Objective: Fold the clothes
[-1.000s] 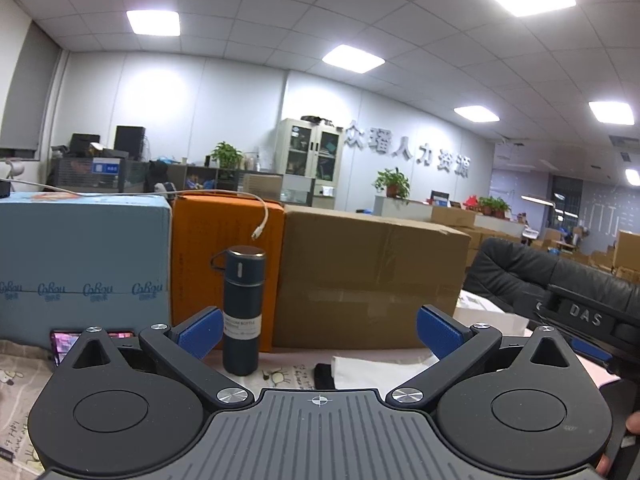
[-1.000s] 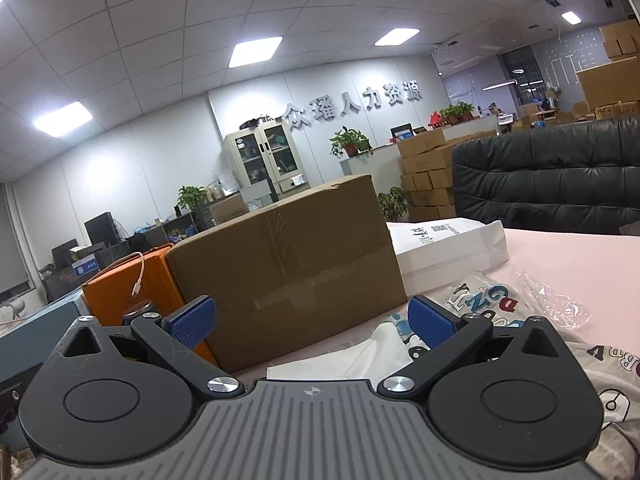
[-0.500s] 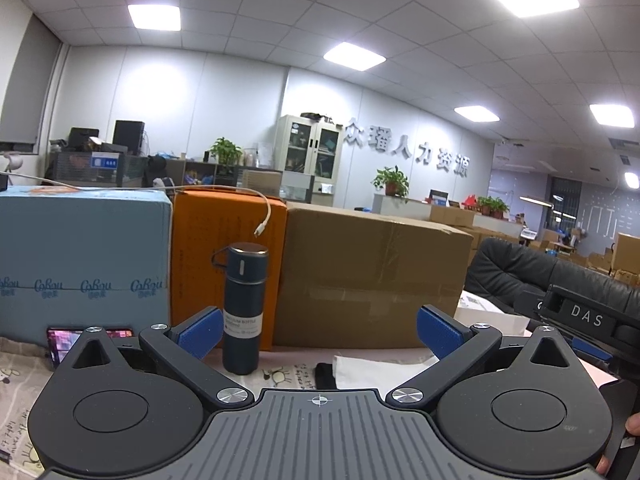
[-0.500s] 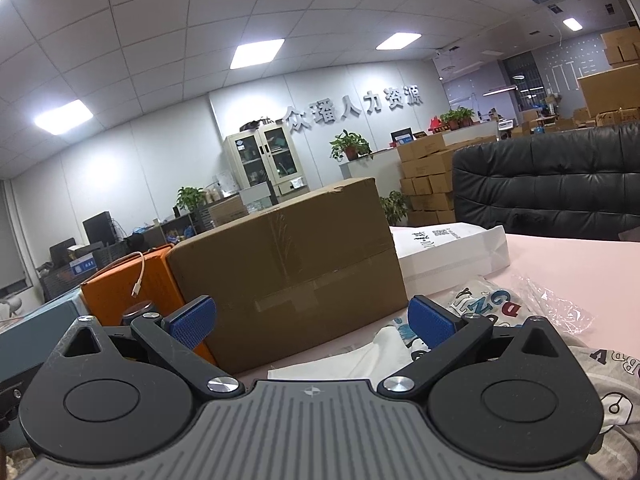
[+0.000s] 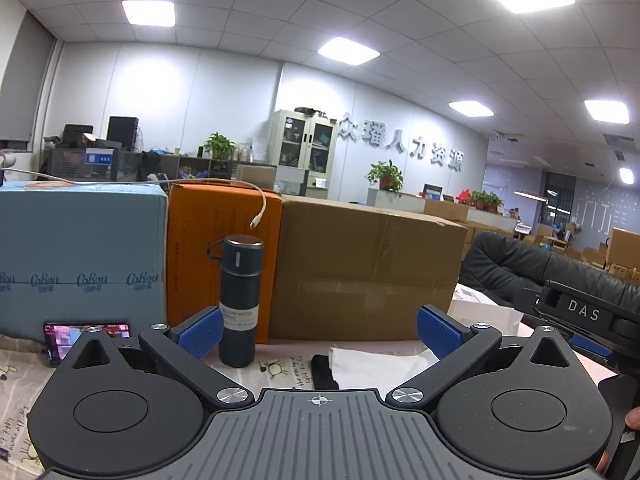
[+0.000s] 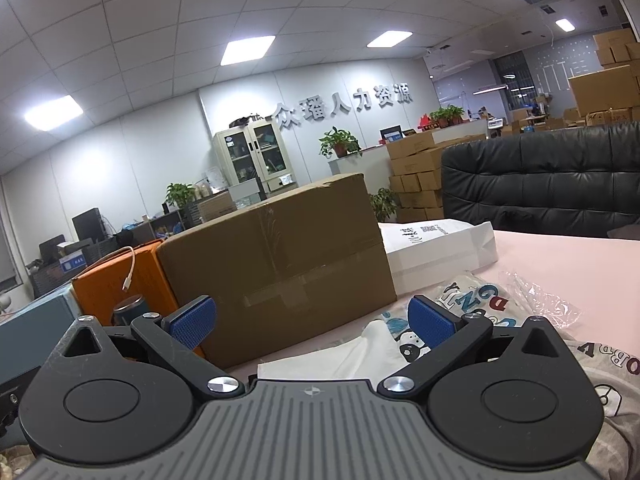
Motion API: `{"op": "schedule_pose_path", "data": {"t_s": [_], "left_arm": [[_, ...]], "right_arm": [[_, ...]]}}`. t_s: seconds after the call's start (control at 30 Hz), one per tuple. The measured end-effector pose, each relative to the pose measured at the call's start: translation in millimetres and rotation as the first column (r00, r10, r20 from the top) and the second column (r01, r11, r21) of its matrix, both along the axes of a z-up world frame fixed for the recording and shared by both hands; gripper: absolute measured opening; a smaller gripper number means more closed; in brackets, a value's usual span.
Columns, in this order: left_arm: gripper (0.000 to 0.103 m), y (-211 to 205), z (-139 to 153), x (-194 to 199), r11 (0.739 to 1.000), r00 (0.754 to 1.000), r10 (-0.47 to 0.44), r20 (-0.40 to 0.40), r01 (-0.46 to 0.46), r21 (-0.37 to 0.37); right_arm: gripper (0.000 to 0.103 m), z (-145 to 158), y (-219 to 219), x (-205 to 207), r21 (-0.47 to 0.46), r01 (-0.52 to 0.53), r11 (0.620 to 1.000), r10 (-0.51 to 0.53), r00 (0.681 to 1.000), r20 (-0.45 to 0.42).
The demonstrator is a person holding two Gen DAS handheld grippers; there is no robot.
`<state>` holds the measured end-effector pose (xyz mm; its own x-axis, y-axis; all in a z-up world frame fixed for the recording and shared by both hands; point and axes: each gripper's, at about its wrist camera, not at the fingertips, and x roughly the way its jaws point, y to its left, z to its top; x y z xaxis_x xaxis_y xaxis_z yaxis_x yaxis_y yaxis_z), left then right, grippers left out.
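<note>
A white garment (image 5: pixel 380 364) with a black collar lies on the pink table ahead of my left gripper (image 5: pixel 320 334), which is open and empty above it. In the right wrist view the same white cloth (image 6: pixel 332 360) lies ahead, and a printed garment with coloured letters (image 6: pixel 476 300) lies to its right. My right gripper (image 6: pixel 312 322) is open and empty, held just above the table. The other gripper's body (image 5: pixel 584 312) shows at the right edge of the left wrist view.
A row of boxes stands at the back of the table: blue (image 5: pixel 80 252), orange (image 5: pixel 220 240), brown cardboard (image 5: pixel 360 264). A dark flask (image 5: pixel 240 300) stands before the orange box. A phone (image 5: pixel 60 336), a white paper bag (image 6: pixel 436 248), a plastic wrapper (image 6: pixel 540 300), a black chair (image 6: pixel 540 180).
Both views have shifted only slightly. Both grippers stay open and hold nothing.
</note>
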<state>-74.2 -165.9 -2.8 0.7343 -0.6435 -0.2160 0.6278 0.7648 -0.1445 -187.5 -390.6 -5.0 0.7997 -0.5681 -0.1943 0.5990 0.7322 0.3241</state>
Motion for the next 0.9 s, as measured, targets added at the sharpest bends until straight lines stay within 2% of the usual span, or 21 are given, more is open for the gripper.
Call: {"op": "schedule_pose_path", "data": {"t_s": [0.63, 0.9], "left_arm": [[0.103, -4, -4, 4, 0.999, 1.000, -0.012, 0.017, 0.011, 0.035], [0.103, 2, -4, 2, 0.998, 1.000, -0.002, 0.016, 0.002, 0.055]], "right_arm": [[0.103, -9, 2, -8, 0.025, 0.096, 0.995, -0.094, 0.993, -0.078], [0.103, -13, 12, 0, 0.010, 0.046, 0.999, -0.044, 0.991, -0.127]]}}
